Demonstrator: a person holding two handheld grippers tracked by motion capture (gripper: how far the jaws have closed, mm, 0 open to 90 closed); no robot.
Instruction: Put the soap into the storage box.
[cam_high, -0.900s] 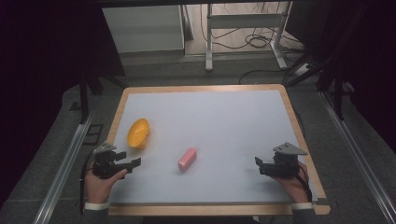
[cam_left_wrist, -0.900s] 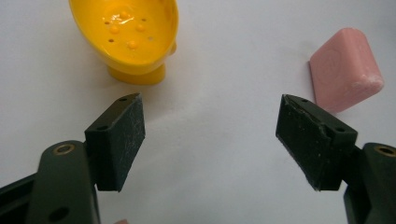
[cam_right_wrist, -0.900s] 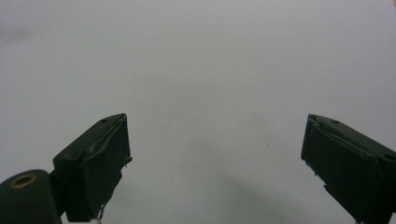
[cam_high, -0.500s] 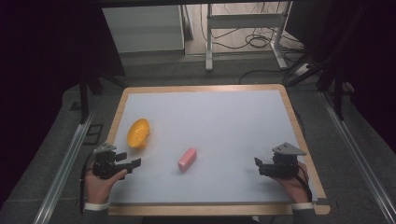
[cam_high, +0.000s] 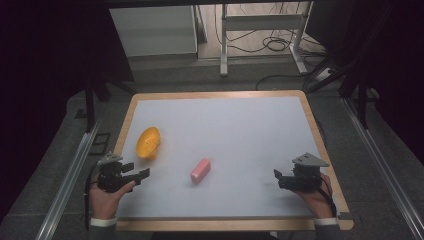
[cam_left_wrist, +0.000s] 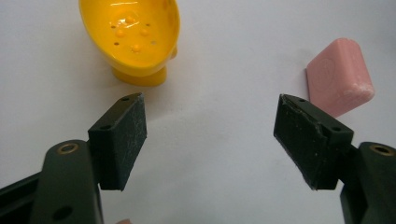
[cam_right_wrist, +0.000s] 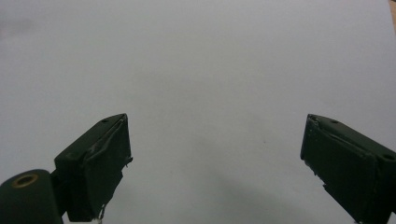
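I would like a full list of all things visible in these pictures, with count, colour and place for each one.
yellow plastic soap dish with small holes: 1, yellow, left part of the board, ahead of the left claw.
pink rounded soap bar: 1, pink, middle of the board, to the right of the dish, apart from it.
white board with wooden rim: 1, white and light wood, carries both things.
metal frame with cables: 1, grey, on the floor beyond the board.
left claw: 1, black, near left edge of the board, open, holds nothing.
right claw: 1, black, near right edge, open, holds nothing.
hands: 2, one on each claw.
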